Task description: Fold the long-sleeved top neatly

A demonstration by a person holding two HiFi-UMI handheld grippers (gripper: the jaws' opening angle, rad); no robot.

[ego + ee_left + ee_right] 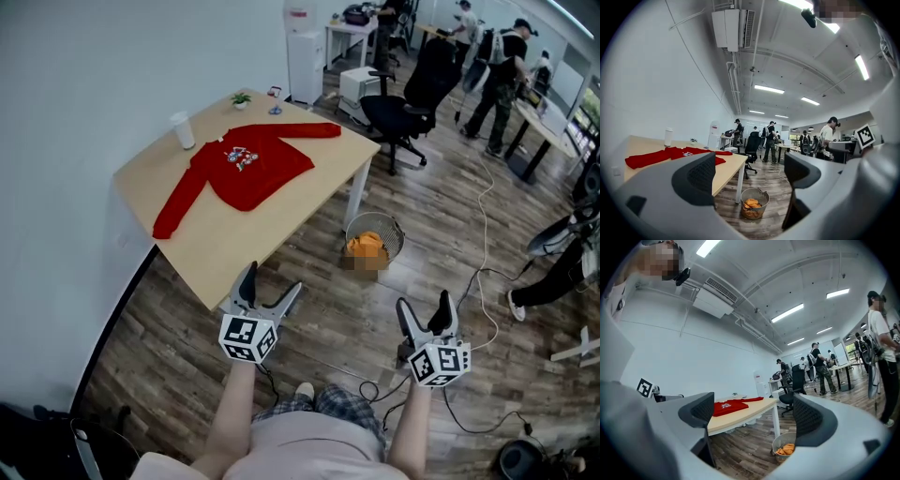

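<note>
A dark wood-plank floor (328, 319) is running under everything, and on it a pale wooden rectangular table with white legs (234, 244) is standing against the white wall. The red long-sleeved top with a small printed chest motif (253, 169) is lying spread flat on the far half of that table, front up. One sleeve is stretching toward the table's left edge and the other toward its far right corner. A black wheeled office chair (412, 94) is sitting beyond the table, and a round wire wastebasket holding orange scraps (398, 234) is standing on the floor beside a table leg.

The left gripper (273, 278) is hovering near the table's near corner, well apart from the top. Its fingers are standing wide with nothing between them. The right gripper (424, 302) is hanging over the floor, fingers likewise spread wide and empty.

A white cylindrical cup (183, 129) is standing upright near the top's collar. A small green potted plant (241, 98) is sitting at the far edge.
</note>
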